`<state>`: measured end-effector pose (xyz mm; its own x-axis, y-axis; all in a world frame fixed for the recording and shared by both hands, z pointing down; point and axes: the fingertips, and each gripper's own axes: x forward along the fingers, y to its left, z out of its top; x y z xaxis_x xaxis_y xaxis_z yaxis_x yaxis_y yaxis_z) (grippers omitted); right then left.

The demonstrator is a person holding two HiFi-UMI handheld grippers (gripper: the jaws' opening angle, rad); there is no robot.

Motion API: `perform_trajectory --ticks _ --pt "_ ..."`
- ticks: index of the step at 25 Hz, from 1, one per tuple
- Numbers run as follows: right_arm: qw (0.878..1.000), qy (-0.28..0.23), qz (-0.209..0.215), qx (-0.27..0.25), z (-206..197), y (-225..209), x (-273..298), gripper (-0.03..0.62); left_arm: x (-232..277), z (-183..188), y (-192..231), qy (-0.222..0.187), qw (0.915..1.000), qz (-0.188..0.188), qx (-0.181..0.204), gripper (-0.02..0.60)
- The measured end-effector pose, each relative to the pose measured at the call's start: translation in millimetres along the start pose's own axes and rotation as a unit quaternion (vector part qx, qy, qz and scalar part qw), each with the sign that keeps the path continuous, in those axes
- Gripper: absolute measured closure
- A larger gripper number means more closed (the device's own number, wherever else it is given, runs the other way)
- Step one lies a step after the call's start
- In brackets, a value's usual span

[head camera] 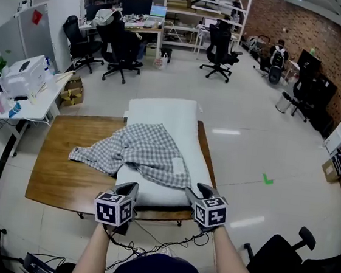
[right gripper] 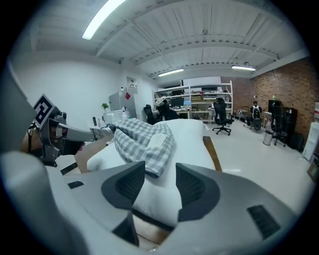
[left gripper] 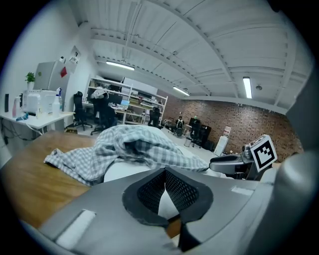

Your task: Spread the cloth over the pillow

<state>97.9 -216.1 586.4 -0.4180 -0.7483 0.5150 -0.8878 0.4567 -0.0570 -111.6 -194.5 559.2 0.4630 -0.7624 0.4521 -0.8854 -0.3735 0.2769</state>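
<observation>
A long white pillow [head camera: 167, 114] lies on a wooden table [head camera: 56, 169]. A grey-and-white checked cloth [head camera: 138, 150] is bunched across the pillow's middle. Its left part spills onto the tabletop, and a white label shows near its right corner. Both grippers hover at the pillow's near end. My left gripper [head camera: 129, 188] is shut with nothing in it, and its pads meet [left gripper: 164, 191]. My right gripper [head camera: 196, 189] stands open, its jaws empty [right gripper: 160, 182]. In the right gripper view the cloth [right gripper: 142, 142] hangs just beyond those jaws. The pillow's far end is bare.
A white desk with a printer [head camera: 24, 76] stands left of the table, with a cardboard box [head camera: 73, 91] on the floor nearby. Office chairs [head camera: 122, 51] and shelves fill the back. A black chair [head camera: 279, 252] sits at my right, and cables [head camera: 146, 243] lie under the table's near edge.
</observation>
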Motion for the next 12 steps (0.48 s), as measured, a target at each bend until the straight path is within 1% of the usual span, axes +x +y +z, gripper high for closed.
perform_trajectory --ticks 5,8,9,10,11,12 --pt "1.0 0.012 0.011 0.005 -4 8 14 0.387 -4 -7 8 -0.012 0.9996 0.014 -0.022 0.565" --pt "1.0 0.023 0.01 -0.005 -5 11 24 0.398 -6 -6 13 -0.017 0.9993 0.02 -0.026 0.565" --pt "1.0 0.024 0.007 -0.013 -5 11 25 0.436 -7 -5 14 -0.018 0.9993 0.022 -0.026 0.565" --pt "1.0 0.021 0.004 -0.021 -3 10 25 0.502 -7 -5 15 -0.018 0.9992 0.023 -0.026 0.565" --pt "0.999 0.015 0.002 -0.028 -1 9 24 0.55 -7 -4 15 -0.019 0.9992 0.024 -0.026 0.565" --pt "0.999 0.007 0.0 -0.031 2 7 22 0.558 -7 -4 16 -0.019 0.9992 0.025 -0.026 0.565"
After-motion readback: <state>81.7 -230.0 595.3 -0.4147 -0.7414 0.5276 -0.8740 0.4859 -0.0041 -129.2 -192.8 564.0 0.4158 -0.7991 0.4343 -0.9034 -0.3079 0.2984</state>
